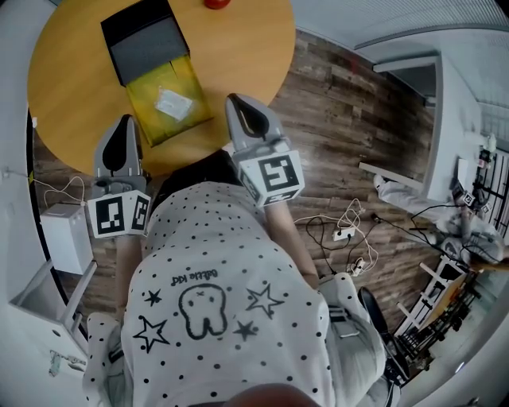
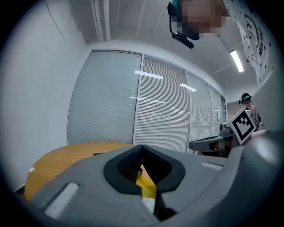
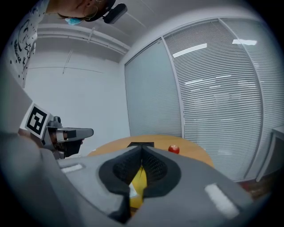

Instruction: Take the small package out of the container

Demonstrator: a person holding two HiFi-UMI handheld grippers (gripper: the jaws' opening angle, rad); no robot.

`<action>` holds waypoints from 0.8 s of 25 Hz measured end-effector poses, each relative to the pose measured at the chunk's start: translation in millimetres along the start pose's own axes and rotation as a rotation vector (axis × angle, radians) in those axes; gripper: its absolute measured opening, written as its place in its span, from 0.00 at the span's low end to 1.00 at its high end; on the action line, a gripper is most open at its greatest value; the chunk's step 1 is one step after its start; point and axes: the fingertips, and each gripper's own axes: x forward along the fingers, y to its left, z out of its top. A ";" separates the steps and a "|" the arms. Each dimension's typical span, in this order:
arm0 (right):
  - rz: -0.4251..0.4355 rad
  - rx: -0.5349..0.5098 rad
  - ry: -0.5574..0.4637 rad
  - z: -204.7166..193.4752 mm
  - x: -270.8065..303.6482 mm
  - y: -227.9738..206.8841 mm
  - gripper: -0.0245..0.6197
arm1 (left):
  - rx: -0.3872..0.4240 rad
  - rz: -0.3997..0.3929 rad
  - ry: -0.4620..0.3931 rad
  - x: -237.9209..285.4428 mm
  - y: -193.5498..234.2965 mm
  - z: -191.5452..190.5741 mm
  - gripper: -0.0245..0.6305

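A yellow open container [image 1: 167, 99] lies on the round wooden table [image 1: 71, 71], partly tucked under a black lid or box [image 1: 143, 40]. Inside it lies the small whitish package [image 1: 173, 103]. My left gripper [image 1: 125, 121] hovers at the table's near edge, left of the container, jaws shut and empty. My right gripper [image 1: 238, 100] sits just right of the container, also shut on nothing. Through the left gripper [image 2: 141, 146] jaws a strip of the yellow container [image 2: 145, 184] shows. Past the right gripper [image 3: 142, 147], the yellow container [image 3: 138, 181] and a bit of package [image 3: 132, 191] are visible.
A small red object [image 1: 216, 3] [image 3: 173, 149] sits at the table's far side. On the wood floor are a white box [image 1: 67, 234] at left and cables [image 1: 342, 230] at right. Another person [image 1: 469, 222] is at the far right, with glass walls and blinds behind the table.
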 end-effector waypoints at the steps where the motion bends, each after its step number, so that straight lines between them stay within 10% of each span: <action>1: 0.001 -0.002 -0.001 0.3 0.4 0.4 0.05 | 0.000 0.002 -0.001 -0.3 0.4 0.2 0.05; 20: 0.012 -0.010 -0.007 0.9 1.6 5.2 0.05 | -0.006 0.013 -0.004 -3.3 6.1 0.0 0.05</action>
